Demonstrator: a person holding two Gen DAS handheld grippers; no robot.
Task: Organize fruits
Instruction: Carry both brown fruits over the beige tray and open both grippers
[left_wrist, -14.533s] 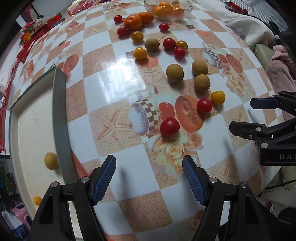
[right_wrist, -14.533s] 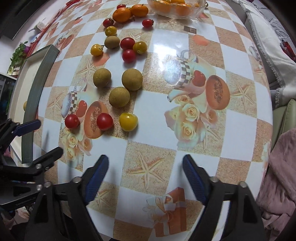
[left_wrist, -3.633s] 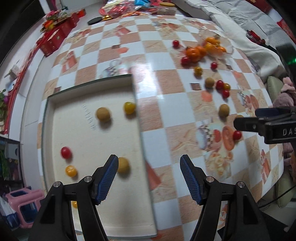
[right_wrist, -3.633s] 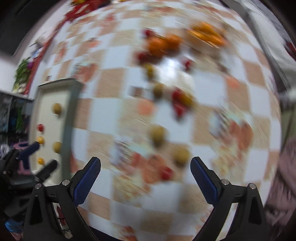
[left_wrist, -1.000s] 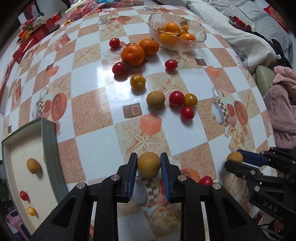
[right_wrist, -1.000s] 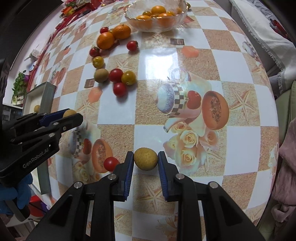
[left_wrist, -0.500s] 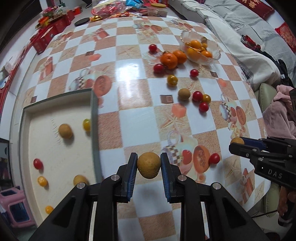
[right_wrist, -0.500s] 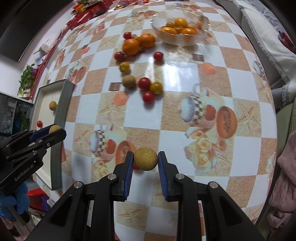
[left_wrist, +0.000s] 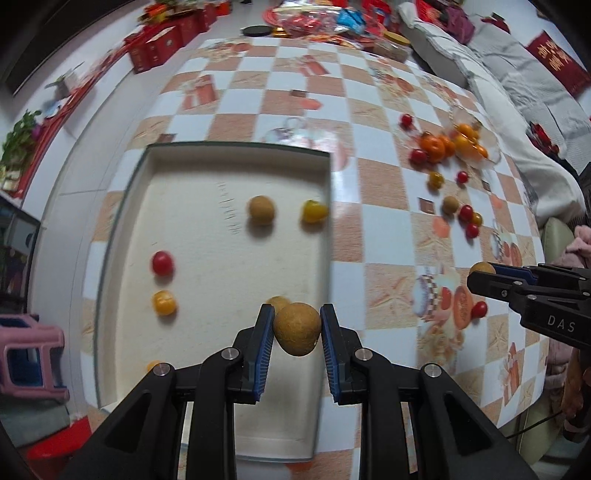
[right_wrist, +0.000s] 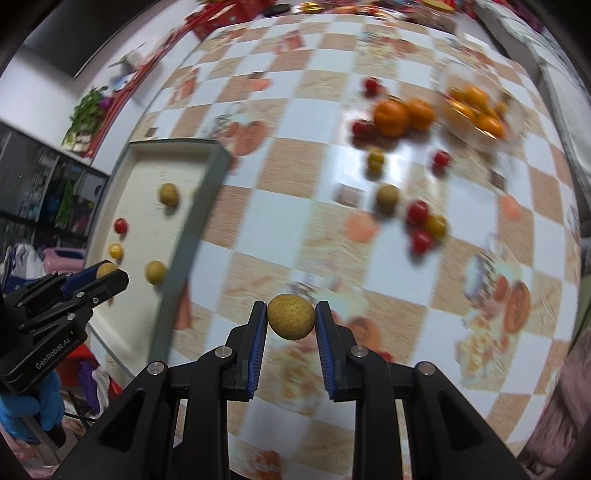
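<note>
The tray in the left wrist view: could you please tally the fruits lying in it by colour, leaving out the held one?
Brown fruits: 2
Red fruits: 1
Yellow or orange fruits: 3
Total: 6

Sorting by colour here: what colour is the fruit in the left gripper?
Brownish tan, speckled; the fruit in the left gripper shows best in the left wrist view.

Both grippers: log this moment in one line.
left gripper: shut on brown fruit | right gripper: shut on brown fruit | tray: six fruits
</note>
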